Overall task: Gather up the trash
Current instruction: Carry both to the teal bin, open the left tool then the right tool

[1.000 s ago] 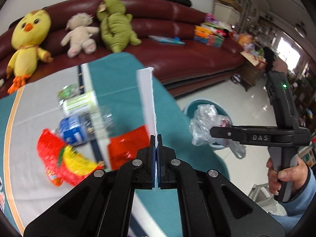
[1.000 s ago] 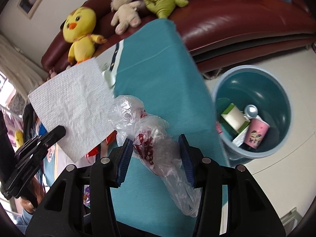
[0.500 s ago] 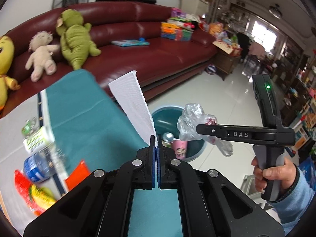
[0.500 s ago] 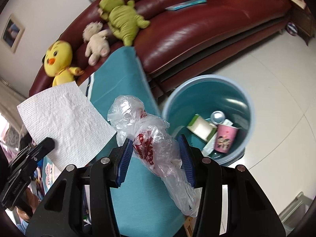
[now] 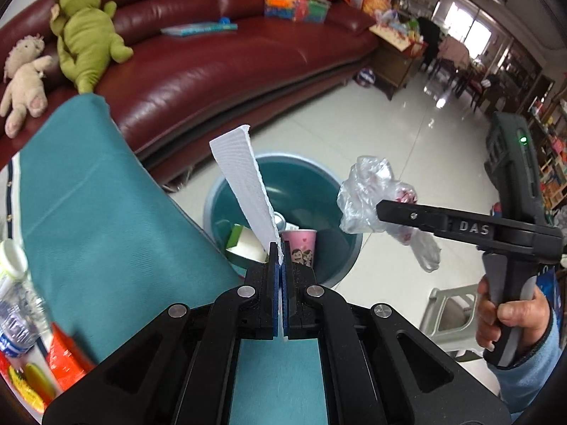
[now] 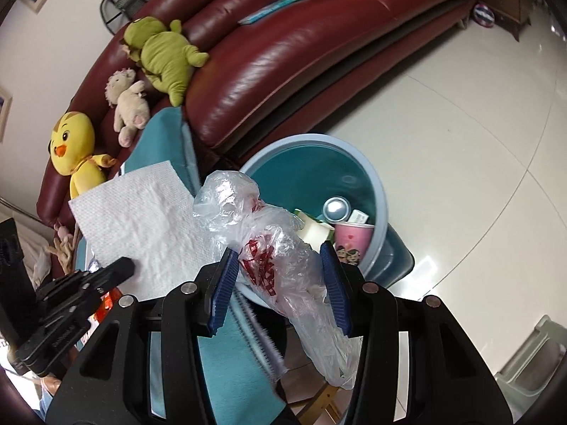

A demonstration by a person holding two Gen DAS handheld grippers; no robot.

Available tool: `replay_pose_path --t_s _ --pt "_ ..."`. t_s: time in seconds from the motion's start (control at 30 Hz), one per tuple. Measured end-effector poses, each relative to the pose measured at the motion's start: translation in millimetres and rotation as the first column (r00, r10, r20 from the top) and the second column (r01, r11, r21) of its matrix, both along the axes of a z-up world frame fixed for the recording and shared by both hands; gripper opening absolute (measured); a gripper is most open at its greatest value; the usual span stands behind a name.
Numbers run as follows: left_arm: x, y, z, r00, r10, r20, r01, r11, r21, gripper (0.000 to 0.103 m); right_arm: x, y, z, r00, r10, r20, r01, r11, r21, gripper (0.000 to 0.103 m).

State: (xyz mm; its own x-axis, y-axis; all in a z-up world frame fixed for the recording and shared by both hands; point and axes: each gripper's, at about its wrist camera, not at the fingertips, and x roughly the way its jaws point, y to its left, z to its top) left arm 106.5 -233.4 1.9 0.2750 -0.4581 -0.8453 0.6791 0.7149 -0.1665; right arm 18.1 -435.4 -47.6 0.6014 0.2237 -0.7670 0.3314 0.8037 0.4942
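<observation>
Both grippers have swung from the table toward the bin [image 5: 349,191]; left gripper [image 5: 281,248] pinches the paper towel [image 5: 244,184] tight; right gripper [image 6: 280,258], part-open, clamps the plastic bag [image 6: 280,248].

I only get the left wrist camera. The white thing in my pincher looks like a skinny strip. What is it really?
Observer: In the right wrist view it is a wide, flat sheet of paper towel; the left gripper shows it to you edge-on.
Operator: Is the other pincher really squeezing that bag?
Observer: Yes. The right gripper has a blue pad on each side of the plastic bag, and both press into it.
Operator: Are there toys on the sofa I can't see?
Observer: One. A yellow chick toy sits on the sofa, next to the cream plush.
</observation>
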Motion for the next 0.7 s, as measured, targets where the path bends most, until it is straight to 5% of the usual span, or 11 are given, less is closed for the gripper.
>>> replay_pose_path --t_s 0.27,0.37,0.5,0.7 --pt "15.5 -25.1 -44.0 0.996 0.008 -0.084 -0.002 0.998 0.066 0.003 14.0 -14.9 -17.6 0.999 -0.009 -0.033 0.009 1.0 0.012 0.046" --pt "22.6 -23.5 -58.5 0.993 0.041 -0.11 -0.029 0.993 0.112 0.012 17.1 -16.3 -21.6 0.999 -0.01 -0.04 0.01 1.0 0.007 0.046" --pt "28.8 -11.8 -63.0 0.992 0.091 -0.085 -0.079 0.988 0.132 0.062 24.6 -14.3 -28.7 0.998 -0.001 -0.058 0.002 1.0 0.009 0.047" --pt "28.4 6.7 -49.2 0.992 0.122 -0.029 -0.118 0.987 0.114 0.089 36.6 -6.1 -35.8 0.997 0.024 -0.077 -0.023 1.0 0.011 0.048"
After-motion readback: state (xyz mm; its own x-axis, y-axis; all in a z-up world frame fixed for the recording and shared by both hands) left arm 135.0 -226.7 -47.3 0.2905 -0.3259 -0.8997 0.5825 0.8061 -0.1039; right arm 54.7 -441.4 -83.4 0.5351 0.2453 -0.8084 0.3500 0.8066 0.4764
